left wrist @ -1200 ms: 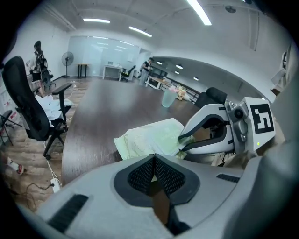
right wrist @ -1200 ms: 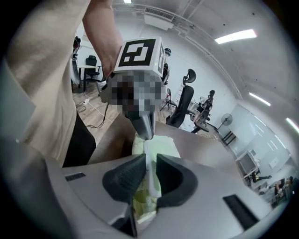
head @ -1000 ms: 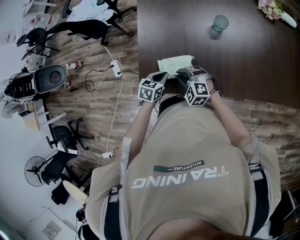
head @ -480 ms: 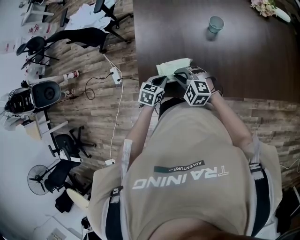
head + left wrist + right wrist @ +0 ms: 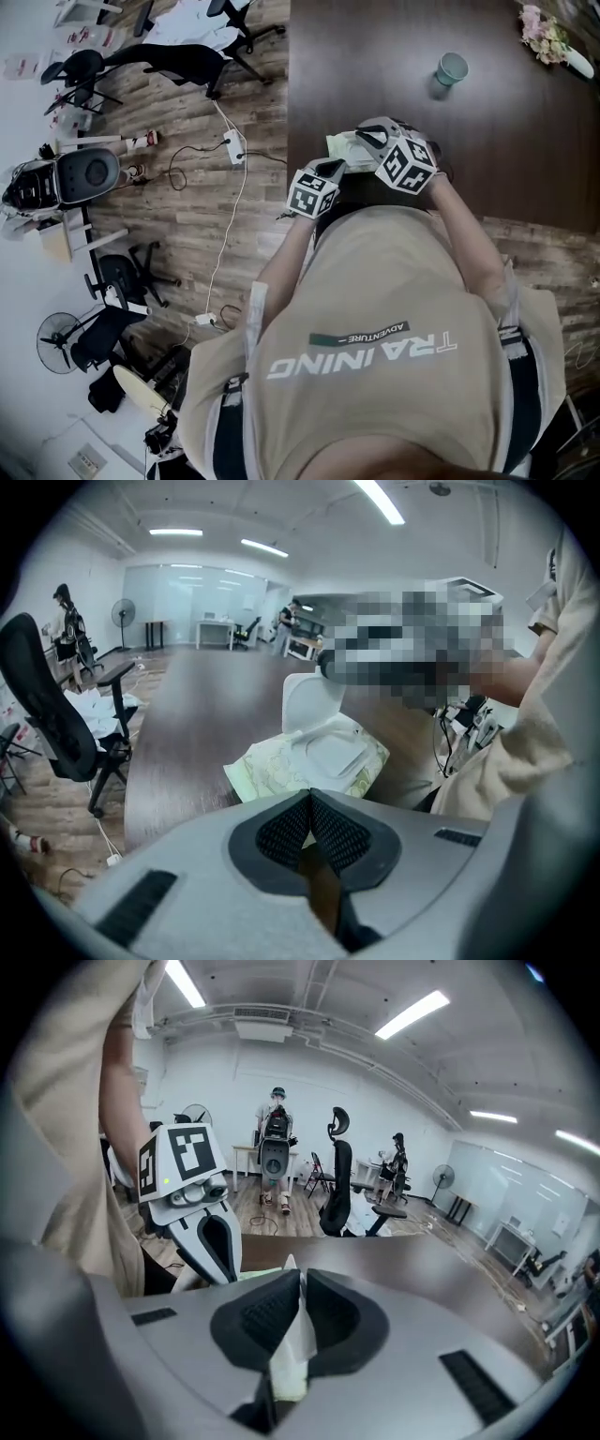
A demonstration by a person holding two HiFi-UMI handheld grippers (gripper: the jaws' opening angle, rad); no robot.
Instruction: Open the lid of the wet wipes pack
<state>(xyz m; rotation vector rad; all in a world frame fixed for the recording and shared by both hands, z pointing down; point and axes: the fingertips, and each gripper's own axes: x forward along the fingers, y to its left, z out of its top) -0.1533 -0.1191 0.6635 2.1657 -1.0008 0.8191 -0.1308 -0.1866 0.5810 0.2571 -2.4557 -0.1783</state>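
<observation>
Dark, matte wood grain makes up the surface (image 5: 497,141), where a small bluish-green cup (image 5: 451,67) stands alone. A spray of pale flowers (image 5: 547,21) lies well apart from the cup, toward the far corner. The wet wipes pack (image 5: 343,146) also sits well apart from the cup, on the person's side of it, close to the surface's near edge. It is a soft, crinkled pouch in pale green with a faint leaf print, topped by a smooth, rounded white plastic frame (image 5: 333,752). Its white lid (image 5: 309,701) stands tipped up from that frame. In the head view the two marker cubes (image 5: 314,192) and the person's beige shirt (image 5: 375,309) cover most of the pack, leaving only a corner in sight. The left gripper (image 5: 309,797) has its dark ribbed fingers (image 5: 281,832) closed, pinching the pack's near edge. The right gripper (image 5: 300,1283) is closing on the lid, which shows edge-on as a thin white sheet pressed between the pads (image 5: 267,1321). Off the surface, farther from the cup than the pack is, a white power strip (image 5: 232,142) lies on the plank floor (image 5: 187,225), and a black office chair (image 5: 178,56) stands beyond it.
</observation>
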